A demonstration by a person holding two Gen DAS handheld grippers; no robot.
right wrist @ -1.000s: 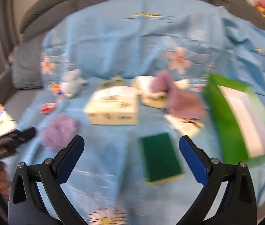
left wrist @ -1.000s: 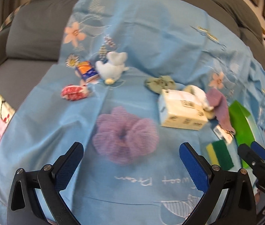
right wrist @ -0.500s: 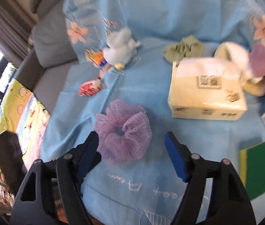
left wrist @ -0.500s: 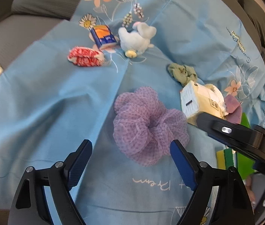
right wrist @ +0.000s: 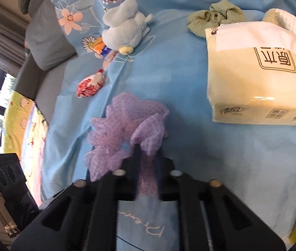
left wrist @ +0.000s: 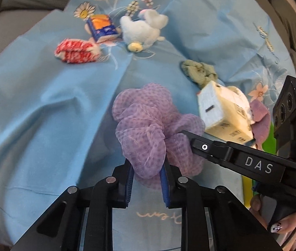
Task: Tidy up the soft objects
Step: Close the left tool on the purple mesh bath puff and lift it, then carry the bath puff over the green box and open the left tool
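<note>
Left wrist view: my left tool has just been closing, and its blue pads now pinch a near fold of the purple scrunchie. The scrunchie lies on the blue sheet, straight ahead of the tool, its bulk spreading away from the tips and to the right. The right tool enters from the right, and its tip meets the scrunchie's right side. A tissue pack sits just beyond it. Further off lie a green cloth, a plush toy, a small packet and a red cloth.

Right wrist view: my right tool has also just been closing, and its jaws now stand nearly together on a raised lobe of the scrunchie. Most of the scrunchie lies ahead and to the left of this tool. The tissue pack sits well to the right and does not touch the scrunchie. The picture is blurred at the tips, so I cannot tell how deep the hold goes.

Judgement: both tools grip the scrunchie at its near edge, left and right of centre. The axis between the two grips runs across the views, so I judge that any lift must keep both hands level.
</note>
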